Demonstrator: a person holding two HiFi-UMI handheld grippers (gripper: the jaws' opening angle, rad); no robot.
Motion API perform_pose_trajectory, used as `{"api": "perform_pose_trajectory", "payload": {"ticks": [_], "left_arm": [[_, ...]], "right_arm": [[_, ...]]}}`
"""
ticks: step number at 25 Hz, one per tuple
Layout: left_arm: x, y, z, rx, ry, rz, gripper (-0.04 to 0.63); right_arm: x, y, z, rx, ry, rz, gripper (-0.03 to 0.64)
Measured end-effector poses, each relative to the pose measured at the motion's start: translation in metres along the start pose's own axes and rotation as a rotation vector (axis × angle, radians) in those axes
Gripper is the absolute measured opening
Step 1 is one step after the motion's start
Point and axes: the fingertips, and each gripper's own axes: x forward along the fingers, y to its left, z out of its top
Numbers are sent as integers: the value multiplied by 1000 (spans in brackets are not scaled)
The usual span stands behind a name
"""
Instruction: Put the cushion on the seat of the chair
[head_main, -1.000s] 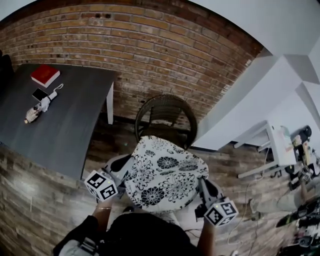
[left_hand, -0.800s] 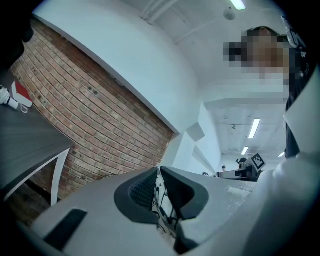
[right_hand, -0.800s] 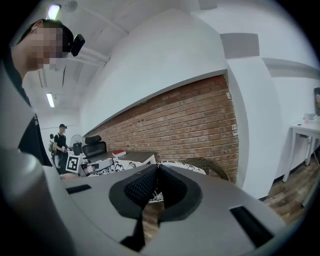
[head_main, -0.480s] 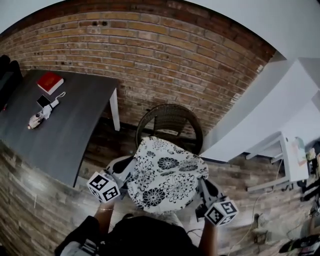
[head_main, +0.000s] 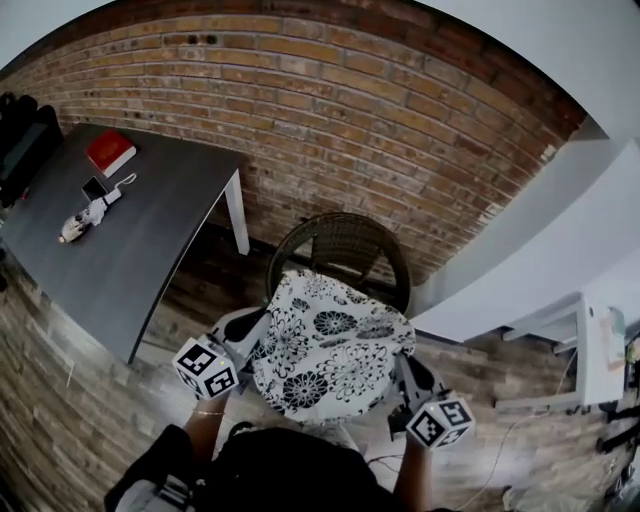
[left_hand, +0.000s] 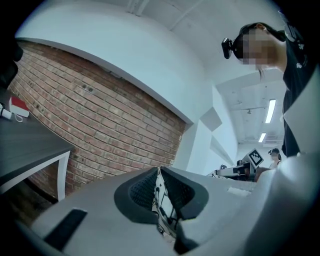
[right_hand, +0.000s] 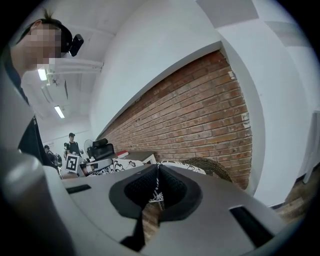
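Note:
A white cushion (head_main: 330, 345) with black flower print is held flat between my two grippers, just in front of a dark wicker chair (head_main: 340, 245) that stands against the brick wall. The cushion covers the chair's seat from the head view. My left gripper (head_main: 248, 330) is shut on the cushion's left edge; patterned fabric (left_hand: 161, 202) shows pinched between its jaws. On the right edge my right gripper (head_main: 405, 365) is shut too, a strip of cushion (right_hand: 156, 196) caught in its jaws. The chair's rounded back (right_hand: 207, 167) shows beyond them.
A dark grey table (head_main: 110, 250) stands left of the chair, with a red book (head_main: 110, 152), a phone (head_main: 94, 187) and a small white object on it. White shelving (head_main: 560, 330) stands to the right. A brick wall (head_main: 350, 110) lies behind the chair.
Both grippers and the cushion have moved forward towards the chair; the cushion now overlaps more of the chair's seat and the table has slid leftward in view.

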Motion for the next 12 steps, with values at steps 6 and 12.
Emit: {"api": "perform_pose_trajectory", "payload": {"ticks": [6, 12], "left_arm": [[36, -4, -7, 1, 23, 70, 17], [63, -5, -21, 9, 39, 141, 17]], "right_arm": [[22, -47, 11, 22, 24, 64, 9], [40, -85, 17, 34, 45, 123, 9]]}}
